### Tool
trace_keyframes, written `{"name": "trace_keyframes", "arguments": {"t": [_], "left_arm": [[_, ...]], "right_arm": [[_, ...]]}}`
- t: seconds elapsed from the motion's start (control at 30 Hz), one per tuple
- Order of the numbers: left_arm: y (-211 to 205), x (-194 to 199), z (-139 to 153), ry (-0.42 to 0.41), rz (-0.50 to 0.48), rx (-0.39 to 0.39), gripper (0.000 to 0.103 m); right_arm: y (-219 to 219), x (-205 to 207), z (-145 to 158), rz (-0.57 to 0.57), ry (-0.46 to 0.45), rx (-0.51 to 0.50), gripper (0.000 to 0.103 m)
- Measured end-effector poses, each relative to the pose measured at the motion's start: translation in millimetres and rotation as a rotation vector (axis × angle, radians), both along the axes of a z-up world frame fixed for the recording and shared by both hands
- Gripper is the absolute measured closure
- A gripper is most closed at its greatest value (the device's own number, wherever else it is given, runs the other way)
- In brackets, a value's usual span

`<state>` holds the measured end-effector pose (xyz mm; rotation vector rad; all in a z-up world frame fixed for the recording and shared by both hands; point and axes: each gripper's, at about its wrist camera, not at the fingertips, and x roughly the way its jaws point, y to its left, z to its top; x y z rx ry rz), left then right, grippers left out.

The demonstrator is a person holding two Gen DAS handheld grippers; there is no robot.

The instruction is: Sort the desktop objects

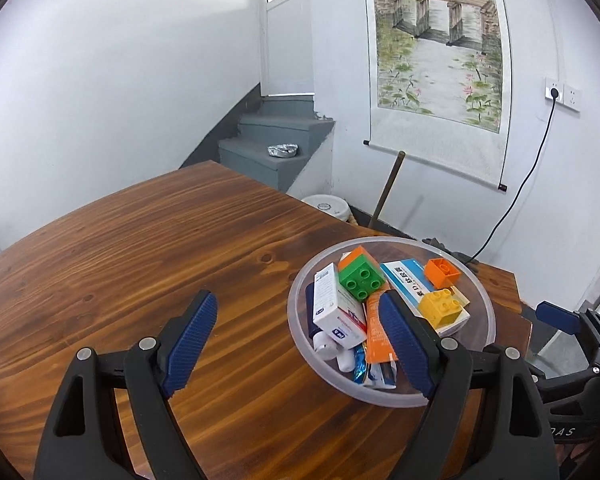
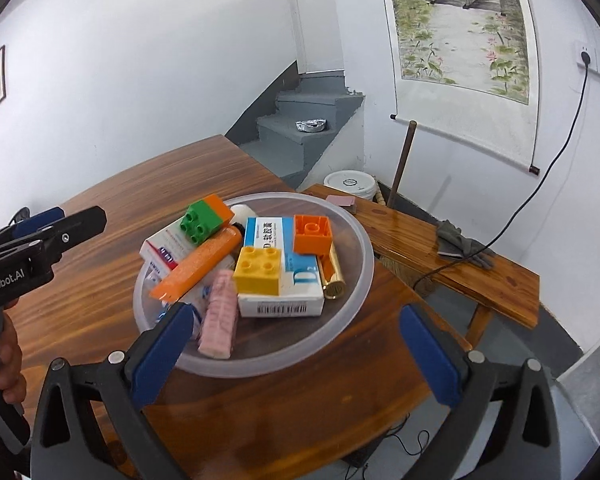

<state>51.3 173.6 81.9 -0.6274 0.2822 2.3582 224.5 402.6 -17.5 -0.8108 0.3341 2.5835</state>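
— Closest? Left gripper (image 1: 300,344), spread wide over the table (image 1: 140,248), holding nothing. Right gripper (image 2: 296,352), spread wide too, holding nothing.

— And the toys? All piled in the clear bowl (image 2: 356,240): green block (image 2: 198,222), orange tube (image 2: 204,264), pink bar (image 2: 219,320), yellow block (image 2: 259,270), orange block (image 2: 313,235). 2 boxes underneath.

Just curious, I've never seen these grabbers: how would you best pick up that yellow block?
Probably from above, pinching the yellow block across its two flat side walls. It sits studs-up on the white box, so its sides are exposed.
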Motion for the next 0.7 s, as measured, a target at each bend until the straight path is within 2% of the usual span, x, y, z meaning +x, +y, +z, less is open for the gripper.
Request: {"name": "trace_keyframes", "arguments": {"t": [0.13, 0.23, 0.47, 0.7], "left_arm": [[-11, 13, 5, -0.003, 0.035, 0.016, 0.004], [-16, 22, 8, -0.006, 0.046, 0.013, 0.004], [-27, 41, 19, 0.013, 0.029, 0.071, 0.004], [-19, 60, 23, 0.037, 0.004, 0.048, 0.004]], "right_arm": [[-11, 9, 6, -0.022, -0.006, 0.004, 0.000], [-18, 14, 10, -0.039, -0.007, -0.001, 0.000], [-38, 25, 16, -0.022, -0.009, 0.007, 0.000], [-40, 38, 19, -0.034, 0.013, 0.007, 0.000]]}}
